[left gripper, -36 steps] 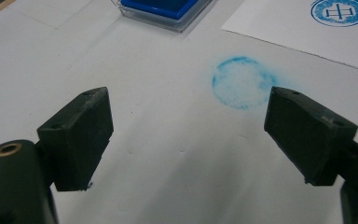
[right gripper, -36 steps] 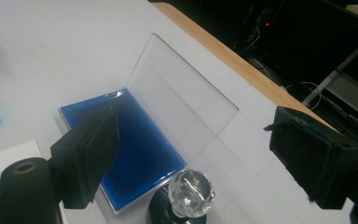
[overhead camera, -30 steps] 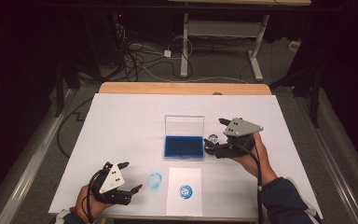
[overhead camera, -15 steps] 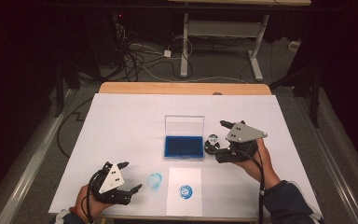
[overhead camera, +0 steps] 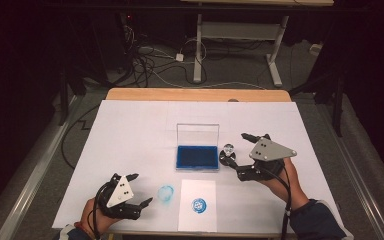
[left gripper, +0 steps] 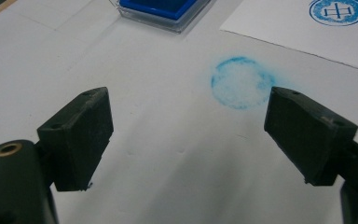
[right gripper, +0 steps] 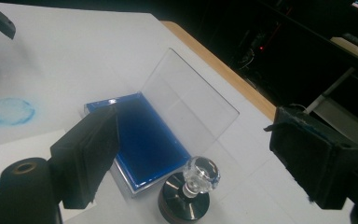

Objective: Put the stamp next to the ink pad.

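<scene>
high view: one round stamp (overhead camera: 227,154), dark disc base with a faceted clear knob, stands on the white table cover (overhead camera: 130,135) just beside the ink pad case (overhead camera: 198,156) at its 3 o'clock. the right gripper (overhead camera: 240,156) sits around it, jaws wide, not touching. the left gripper (overhead camera: 141,191), at 7 o'clock, jaws wide, holds nothing. one paper sheet (overhead camera: 198,212) bears one crisp blue print; one smudged blue ring (overhead camera: 166,193) marks the cover.

sheet of paper (left gripper: 307,35) | round blue stamp mark (left gripper: 339,10), sign like 中 | no other readable text
</scene>
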`<state>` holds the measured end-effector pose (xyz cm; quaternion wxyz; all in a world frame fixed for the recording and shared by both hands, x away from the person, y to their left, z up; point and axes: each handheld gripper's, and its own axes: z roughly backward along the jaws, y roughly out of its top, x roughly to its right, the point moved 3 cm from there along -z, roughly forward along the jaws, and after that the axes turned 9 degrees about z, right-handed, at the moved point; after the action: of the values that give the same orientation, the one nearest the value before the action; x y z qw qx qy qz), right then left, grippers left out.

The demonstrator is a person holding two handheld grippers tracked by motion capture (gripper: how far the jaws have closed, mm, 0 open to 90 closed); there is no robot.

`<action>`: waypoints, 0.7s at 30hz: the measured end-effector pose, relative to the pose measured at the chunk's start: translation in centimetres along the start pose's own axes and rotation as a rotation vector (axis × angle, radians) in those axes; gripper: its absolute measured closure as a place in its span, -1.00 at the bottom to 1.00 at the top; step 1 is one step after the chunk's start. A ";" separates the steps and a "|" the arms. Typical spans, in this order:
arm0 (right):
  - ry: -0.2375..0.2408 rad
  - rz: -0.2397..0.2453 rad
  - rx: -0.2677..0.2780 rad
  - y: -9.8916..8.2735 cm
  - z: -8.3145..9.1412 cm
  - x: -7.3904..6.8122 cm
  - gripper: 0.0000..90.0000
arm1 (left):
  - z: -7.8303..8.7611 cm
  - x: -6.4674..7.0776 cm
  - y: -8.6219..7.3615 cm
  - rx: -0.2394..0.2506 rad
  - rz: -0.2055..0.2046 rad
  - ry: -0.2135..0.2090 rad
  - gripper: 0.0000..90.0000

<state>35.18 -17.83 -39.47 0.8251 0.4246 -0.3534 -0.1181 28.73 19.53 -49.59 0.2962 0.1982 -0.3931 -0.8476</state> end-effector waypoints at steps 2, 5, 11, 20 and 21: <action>0.003 0.002 0.004 -0.1 0.2 -0.1 -0.66 | 0.0 0.0 0.0 -0.001 0.001 -0.001 -0.67; 0.002 0.006 0.008 -0.2 0.6 -0.2 -0.66 | 0.0 0.0 0.0 -0.003 0.000 -0.001 -0.67; -0.002 0.013 0.016 -0.3 1.2 -0.4 -0.66 | 0.0 0.0 0.0 -0.003 0.001 0.000 -0.67; -0.007 0.028 0.019 -0.8 1.9 -0.7 -0.66 | -0.1 0.0 0.0 -0.004 0.001 0.000 -0.67; -0.010 0.030 0.018 -0.8 2.0 -0.7 -0.66 | -0.1 0.0 0.0 -0.004 0.001 -0.001 -0.67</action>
<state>33.38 -19.24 -39.69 0.8212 0.4261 -0.3648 -0.1046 28.73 19.47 -49.66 0.2968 0.1972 -0.3916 -0.8483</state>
